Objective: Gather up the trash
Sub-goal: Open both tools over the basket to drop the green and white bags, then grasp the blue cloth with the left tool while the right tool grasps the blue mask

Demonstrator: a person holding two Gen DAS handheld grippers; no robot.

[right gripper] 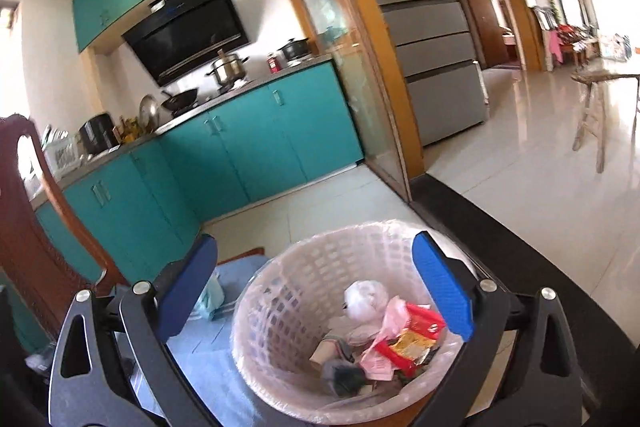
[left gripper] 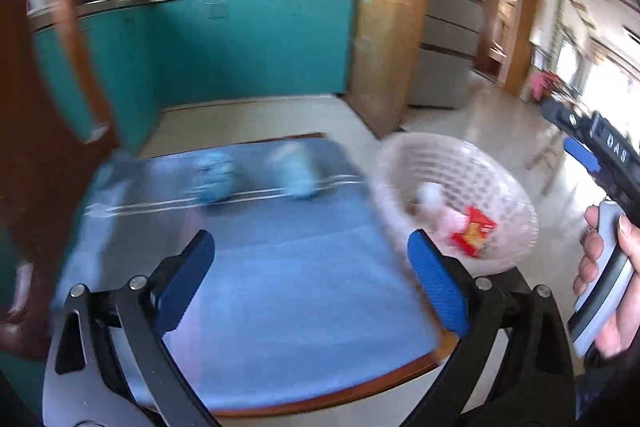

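My left gripper [left gripper: 310, 241] is open over a blue cloth [left gripper: 280, 267] on the table, with nothing between its blue pads. Two pale blue crumpled things [left gripper: 214, 179] [left gripper: 294, 171] lie blurred at the cloth's far end. A white lattice basket [left gripper: 432, 163] lined with clear plastic stands at the table's right corner and holds a red wrapper [left gripper: 474, 231]. My right gripper [right gripper: 316, 243] hangs open above the basket [right gripper: 288, 307], empty. In the basket lie a white paper ball [right gripper: 366, 297], a red wrapper [right gripper: 416, 335], pink scraps and a grey lump [right gripper: 340, 375].
A dark wooden chair [left gripper: 60, 107] stands at the table's left. Teal kitchen cabinets [right gripper: 240, 147] run behind, beside a wood-framed glass door [right gripper: 352, 87] and a grey fridge [right gripper: 432, 47]. A wooden stool [right gripper: 592, 107] stands on the shiny floor. A hand [left gripper: 608, 267] grips a handle at far right.
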